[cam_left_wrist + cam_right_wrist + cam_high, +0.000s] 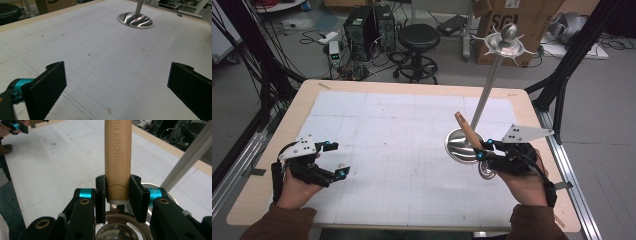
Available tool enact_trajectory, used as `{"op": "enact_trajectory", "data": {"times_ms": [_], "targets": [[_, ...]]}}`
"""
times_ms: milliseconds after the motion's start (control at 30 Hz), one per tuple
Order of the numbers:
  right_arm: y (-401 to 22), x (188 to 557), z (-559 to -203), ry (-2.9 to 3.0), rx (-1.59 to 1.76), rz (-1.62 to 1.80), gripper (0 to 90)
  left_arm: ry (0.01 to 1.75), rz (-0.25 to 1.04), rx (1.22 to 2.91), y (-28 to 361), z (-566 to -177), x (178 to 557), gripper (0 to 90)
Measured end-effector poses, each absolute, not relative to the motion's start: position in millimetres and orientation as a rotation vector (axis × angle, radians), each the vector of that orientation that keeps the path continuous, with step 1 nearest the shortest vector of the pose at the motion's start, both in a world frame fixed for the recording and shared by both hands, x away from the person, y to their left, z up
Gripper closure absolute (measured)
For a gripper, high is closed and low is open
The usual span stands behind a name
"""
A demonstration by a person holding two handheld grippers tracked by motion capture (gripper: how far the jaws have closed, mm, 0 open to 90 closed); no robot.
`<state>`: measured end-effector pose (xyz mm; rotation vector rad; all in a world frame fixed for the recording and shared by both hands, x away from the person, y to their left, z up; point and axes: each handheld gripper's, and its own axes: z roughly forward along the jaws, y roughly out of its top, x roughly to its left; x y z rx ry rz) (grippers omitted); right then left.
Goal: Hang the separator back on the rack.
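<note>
Smooth wooden handle [117, 157]; glossy metal stand base [135, 20]; matt white gridded mat [402, 150].

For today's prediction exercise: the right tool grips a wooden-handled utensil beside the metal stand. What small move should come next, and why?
Probably lift the wooden-handled utensil toward the hooks at the stand's top. The right tool is already clamped on its handle, and its metal end still sits low beside the stand's base.

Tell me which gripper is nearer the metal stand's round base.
Right. The right gripper, shut on a wooden handle, sits at the edge of the base; the left gripper is open, far across the table.
</note>
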<state>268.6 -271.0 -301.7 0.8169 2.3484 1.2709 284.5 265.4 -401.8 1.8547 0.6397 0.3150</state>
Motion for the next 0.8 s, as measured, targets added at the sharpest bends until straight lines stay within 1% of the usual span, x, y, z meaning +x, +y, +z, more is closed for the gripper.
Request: {"op": "enact_trajectory", "data": {"times_ms": [467,800], "targets": [[-290.1,266.4,-282.8,2.257,0.818,1.309,68.8,0.640,0.313,1.859,264.6,-402.7,285.1,2.7],[-307.9,258.3,-254.5,2.160,0.828,1.339,68.7,0.640,0.309,1.861,263.9,-403.1,285.5,2.7]]}}
